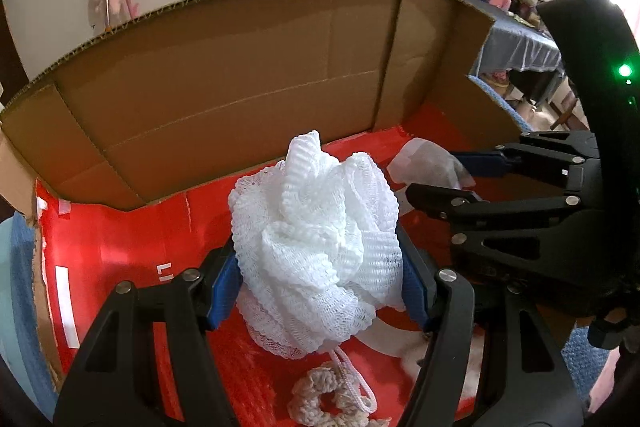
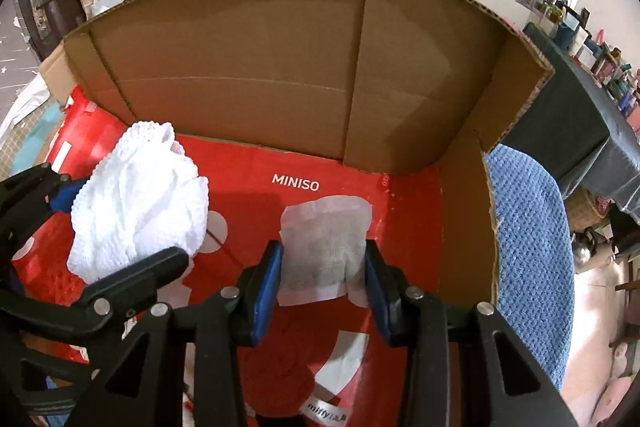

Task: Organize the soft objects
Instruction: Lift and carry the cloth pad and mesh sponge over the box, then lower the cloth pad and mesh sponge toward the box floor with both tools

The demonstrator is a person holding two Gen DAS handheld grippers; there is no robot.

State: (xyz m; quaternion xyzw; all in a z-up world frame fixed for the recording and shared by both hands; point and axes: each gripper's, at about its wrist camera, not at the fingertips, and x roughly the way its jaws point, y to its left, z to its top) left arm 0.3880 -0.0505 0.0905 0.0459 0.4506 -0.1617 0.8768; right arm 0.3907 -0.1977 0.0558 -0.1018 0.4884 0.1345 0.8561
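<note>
Nearest the lens, left tongs (image 1: pixel 320 279) clamped on a white mesh bath pouf (image 1: pixel 316 227), blue pads (image 1: pixel 224 287) pressed into both flanks. Held above the red floor of the open cardboard box (image 1: pixel 224 75), ahead of its tall back wall. Ruffled, airy netting, bulging well past the pads; white cord loop dangling from its underside. Directly below the pouf, on the box floor, a cream crocheted scrunchie (image 1: pixel 320 399).

Further right along the same back wall, right tongs (image 2: pixel 322 271) closed on a flat white sachet (image 2: pixel 324 247) with grey filling visible through its fabric, edges sealed, lower corner slightly curled. Also carried over the red floor, just this side of the MINISO lettering (image 2: pixel 295 182). Outside the box's right wall, a blue knitted cloth (image 2: pixel 528 247).

Step in hand, by the look of it: both soft items brought into the box together. Next, probably: lowering each to the floor, then parting each pair of tongs without snagging the netting.
</note>
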